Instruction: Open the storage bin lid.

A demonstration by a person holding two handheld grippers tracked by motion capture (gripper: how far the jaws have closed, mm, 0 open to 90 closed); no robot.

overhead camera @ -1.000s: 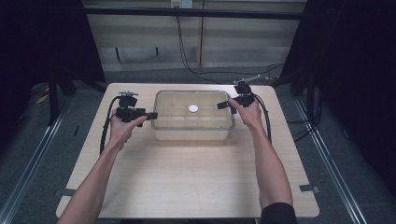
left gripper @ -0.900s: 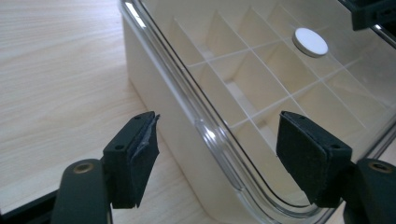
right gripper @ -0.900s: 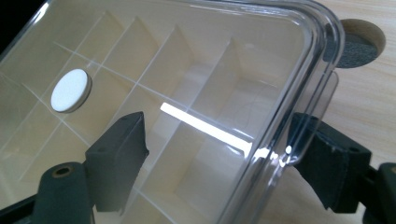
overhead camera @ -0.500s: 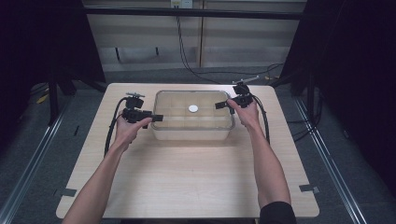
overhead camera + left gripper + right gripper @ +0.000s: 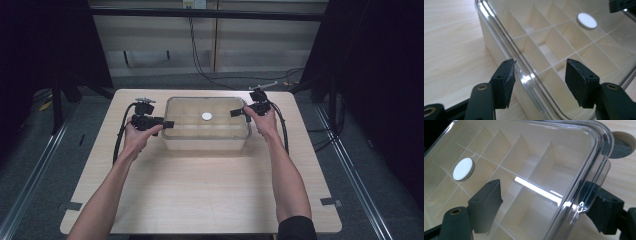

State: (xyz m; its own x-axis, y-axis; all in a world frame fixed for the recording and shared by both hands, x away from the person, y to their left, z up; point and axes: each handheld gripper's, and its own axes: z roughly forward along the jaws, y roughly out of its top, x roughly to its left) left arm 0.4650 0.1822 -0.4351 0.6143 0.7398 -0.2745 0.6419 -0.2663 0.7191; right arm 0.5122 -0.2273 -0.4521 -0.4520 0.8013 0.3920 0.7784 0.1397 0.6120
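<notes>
A clear plastic box point(image 5: 205, 144) with a see-through lid stands at the back middle of the table. A white disc point(image 5: 206, 116) lies on the lid, and a grid of cream dividers point(image 5: 541, 47) shows through it. My left gripper point(image 5: 169, 123) is at the box's left end. It is open, with its jaws on either side of the lid's rim point(image 5: 529, 75). My right gripper point(image 5: 234, 113) is at the right end, also open. One of its jaws is over the lid and the other is outside a clear tab point(image 5: 600, 182) on the rim.
The box sits on a light wooden table point(image 5: 200, 195). A round hole with grey filling point(image 5: 621, 146) lies in the tabletop just beyond the box's right end. Black cables trail from both grippers. Dark floor and rails surround the table.
My left gripper has moved right, bringing its jaws onto the box's left rim. The right gripper has hardly moved.
</notes>
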